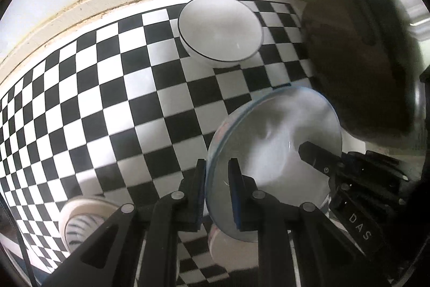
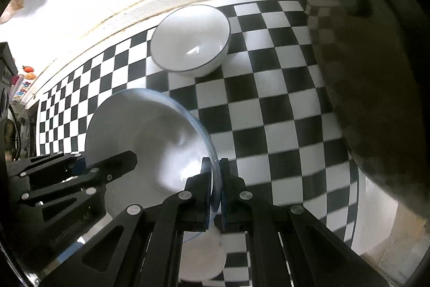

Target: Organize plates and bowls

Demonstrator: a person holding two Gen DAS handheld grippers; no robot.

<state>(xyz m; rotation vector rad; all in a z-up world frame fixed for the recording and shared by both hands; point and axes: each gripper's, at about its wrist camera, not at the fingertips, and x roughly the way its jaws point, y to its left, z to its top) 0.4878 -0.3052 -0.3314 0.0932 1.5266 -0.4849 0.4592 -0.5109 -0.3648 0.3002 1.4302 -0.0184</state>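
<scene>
A white plate with a pale blue rim (image 1: 274,136) hangs tilted above the black-and-white checked cloth (image 1: 121,98), gripped from both sides. My left gripper (image 1: 217,166) is shut on its left rim. My right gripper (image 2: 215,163) is shut on the opposite rim of that plate (image 2: 145,136). Each gripper also shows in the other's view: the right gripper (image 1: 309,152) and the left gripper (image 2: 121,163). A white bowl with a thin dark rim (image 1: 220,28) (image 2: 190,39) stands upright on the cloth near the back wall.
A striped bowl (image 1: 80,222) sits at the lower left and a white dish (image 1: 231,246) (image 2: 204,254) lies under the plate. A large dark brownish round object (image 1: 362,58) (image 2: 376,98) fills the right side. A cream ledge (image 1: 80,7) borders the cloth at the back.
</scene>
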